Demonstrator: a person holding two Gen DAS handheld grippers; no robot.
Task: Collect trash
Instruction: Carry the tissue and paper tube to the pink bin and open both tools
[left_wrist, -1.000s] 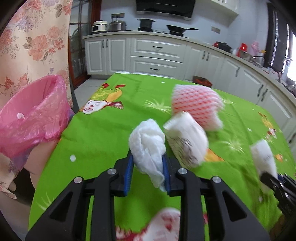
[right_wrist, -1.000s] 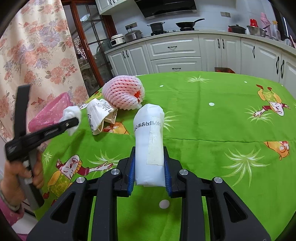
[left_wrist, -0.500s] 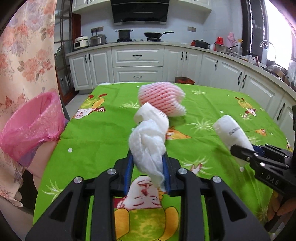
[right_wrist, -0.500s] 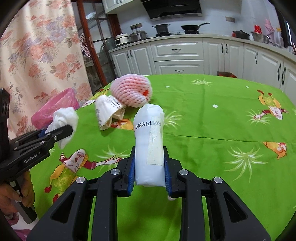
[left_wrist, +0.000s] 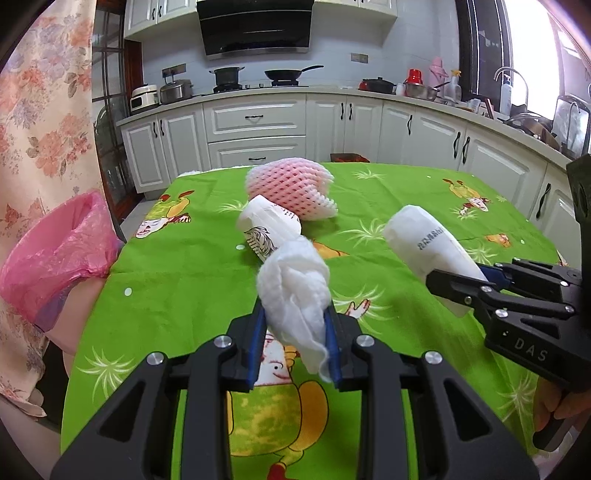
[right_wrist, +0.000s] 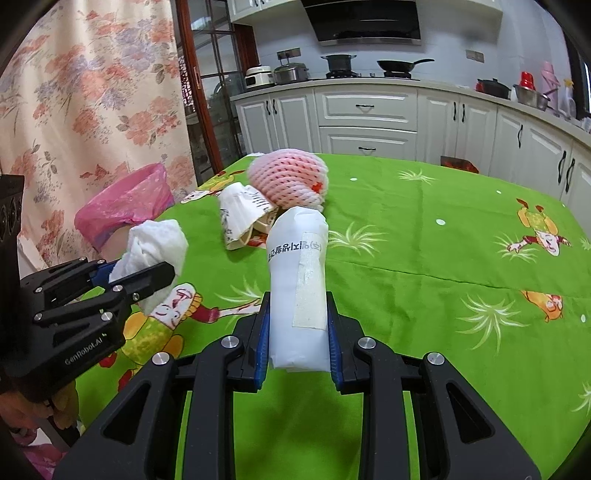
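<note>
Above the bright green cartoon-printed tablecloth (left_wrist: 192, 266), both claws carry trash clear of the surface. The left gripper (left_wrist: 295, 328) is clamped on a crumpled white tissue wad (left_wrist: 295, 291), soft and creased, bulging above the blue ribbed pads with a loose tail hanging below. The right gripper (right_wrist: 298, 328) is clamped on a smooth white cylindrical wrapped packet (right_wrist: 298, 280), which bears black printing and a pale strip of tape along its length. On the cloth beyond lie a crushed white paper cup with black print (left_wrist: 267, 230) and, touching its far side, a pink foam-mesh fruit sleeve (left_wrist: 291, 186), domed and netted. A bin lined with a wrinkled translucent pink plastic bag (left_wrist: 55, 251) stands just off the table's left edge, mouth open, beside a floral curtain (left_wrist: 40, 110). White kitchen cabinets (left_wrist: 258, 129) run behind the table.
</note>
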